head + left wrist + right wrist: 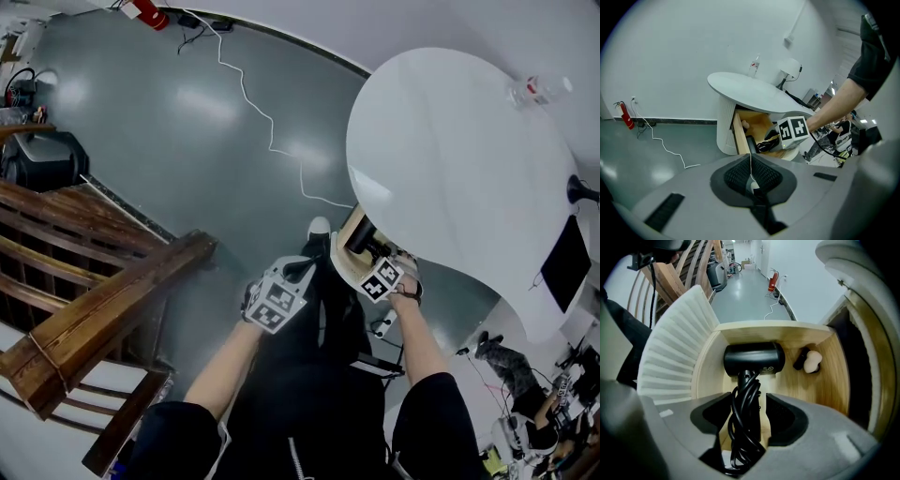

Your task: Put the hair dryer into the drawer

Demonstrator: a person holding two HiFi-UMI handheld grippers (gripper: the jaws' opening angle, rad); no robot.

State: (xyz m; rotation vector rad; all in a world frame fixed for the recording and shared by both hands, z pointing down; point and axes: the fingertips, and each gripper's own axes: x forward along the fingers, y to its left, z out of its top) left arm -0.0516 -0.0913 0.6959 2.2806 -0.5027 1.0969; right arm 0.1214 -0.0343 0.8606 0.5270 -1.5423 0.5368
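Beneath the white table [450,159], the open drawer [827,385] holds the hair dryer [752,359], its handle pointing back between the right gripper's [749,411] parted jaws, while the left gripper [752,180] hangs clenched, empty and farther off.

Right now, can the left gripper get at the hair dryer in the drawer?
Probably not: the right gripper straddles the handle of the hair dryer in the drawer, and the shut left gripper sits outside it.

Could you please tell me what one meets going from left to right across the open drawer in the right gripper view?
Ribbed white drawer front → black hair dryer lying on the wooden bottom → small beige and black item → dark cabinet opening.
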